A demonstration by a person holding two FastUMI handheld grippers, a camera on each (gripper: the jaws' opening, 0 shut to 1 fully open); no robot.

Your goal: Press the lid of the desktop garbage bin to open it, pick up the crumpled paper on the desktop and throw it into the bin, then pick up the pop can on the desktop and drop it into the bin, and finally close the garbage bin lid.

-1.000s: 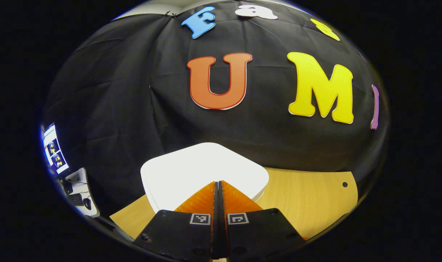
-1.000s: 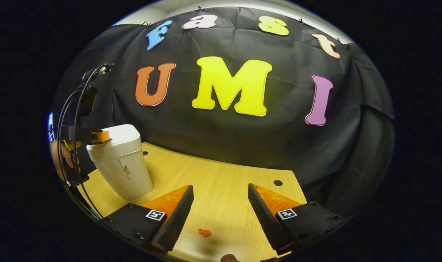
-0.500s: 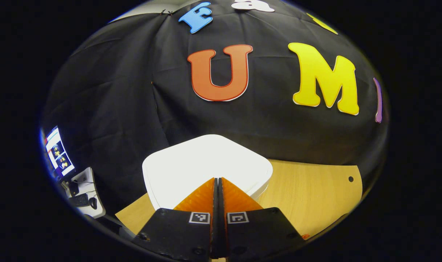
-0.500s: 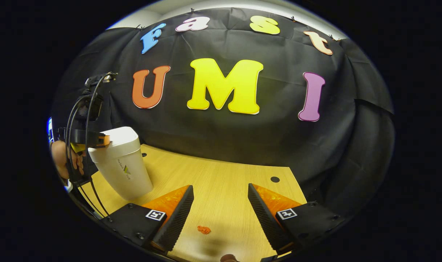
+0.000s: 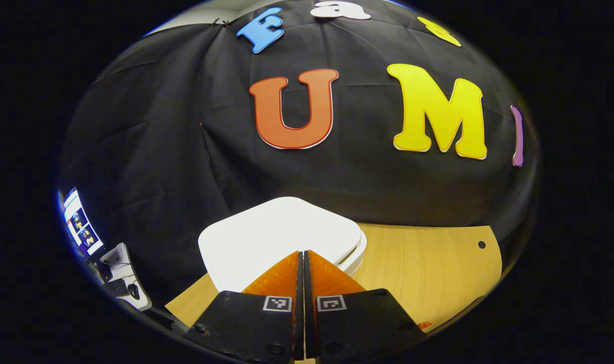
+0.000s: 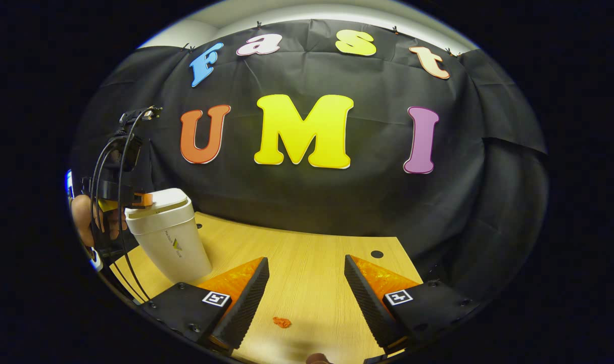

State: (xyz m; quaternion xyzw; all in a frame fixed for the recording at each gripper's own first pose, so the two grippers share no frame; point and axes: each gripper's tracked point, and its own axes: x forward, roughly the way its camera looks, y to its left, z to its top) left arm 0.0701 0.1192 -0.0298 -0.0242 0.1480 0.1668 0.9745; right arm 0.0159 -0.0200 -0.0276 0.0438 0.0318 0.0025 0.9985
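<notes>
the wooden desktop (image 6: pixel 307 263) carries the white bin (image 6: pixel 171 242) at its left end. step in hand looks like the first one: the left gripper (image 5: pixel 303 253), fingers shut together on nothing, rests its tips on the lid (image 5: pixel 276 232). next it likely needs a firm downward press. the right gripper (image 6: pixel 307 275) hovers open above a small orange scrap (image 6: pixel 282 322), maybe the paper.

left gripper (image 5: pixel 303 255): fingers pressed together, nothing between, tips resting on bin lid (image 5: pixel 279 232) | right gripper (image 6: pixel 307 283): fingers spread wide, empty, hovering low | hand (image 6: pixel 84 220) gripping left unit
</notes>
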